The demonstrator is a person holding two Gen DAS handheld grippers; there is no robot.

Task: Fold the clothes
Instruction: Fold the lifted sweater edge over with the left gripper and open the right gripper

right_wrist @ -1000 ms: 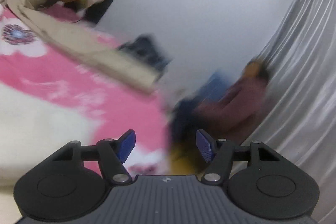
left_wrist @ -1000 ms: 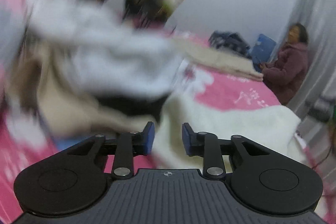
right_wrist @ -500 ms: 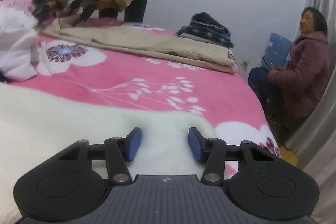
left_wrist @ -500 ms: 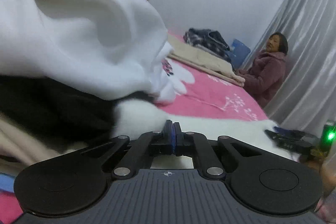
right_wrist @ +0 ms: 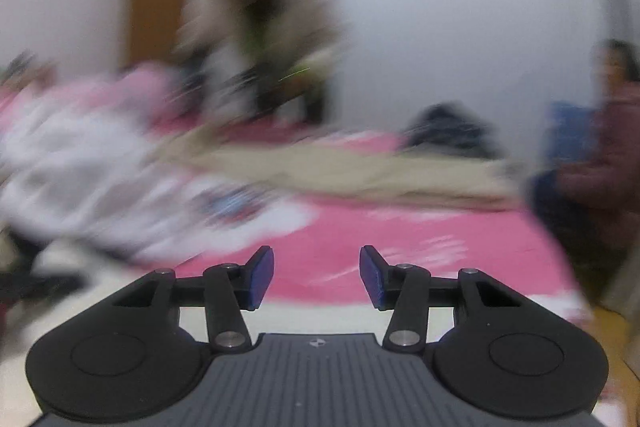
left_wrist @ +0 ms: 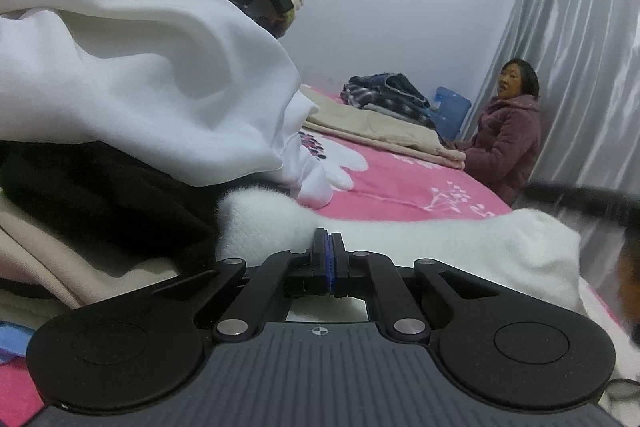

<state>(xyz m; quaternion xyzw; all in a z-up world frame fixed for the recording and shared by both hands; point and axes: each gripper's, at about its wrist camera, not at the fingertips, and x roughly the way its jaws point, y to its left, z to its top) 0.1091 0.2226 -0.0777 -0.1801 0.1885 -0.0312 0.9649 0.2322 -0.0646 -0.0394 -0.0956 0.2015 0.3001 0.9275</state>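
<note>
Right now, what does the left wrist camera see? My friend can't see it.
The left gripper is shut at the edge of a fluffy white garment on a pink bed, beside piled clothes.

My left gripper (left_wrist: 329, 261) is matt black plastic with bright metal pivot pins and blue rubbery pads, and its base is ribbed grey plastic. Just beyond its jaws lies a fuzzy cream fleece garment (left_wrist: 440, 243) with a soft nap. To the left of the jaws a smooth white cloth (left_wrist: 140, 75) drapes in soft folds over a matt black fabric (left_wrist: 100, 195). Farther ahead the pink blanket (left_wrist: 400, 183) looks plush and printed. Far right of the jaws, the grey curtain (left_wrist: 580, 67) has a satin sheen. My right gripper (right_wrist: 317, 277) shows the same matt black plastic and blue pads (right_wrist: 262, 277).
</note>
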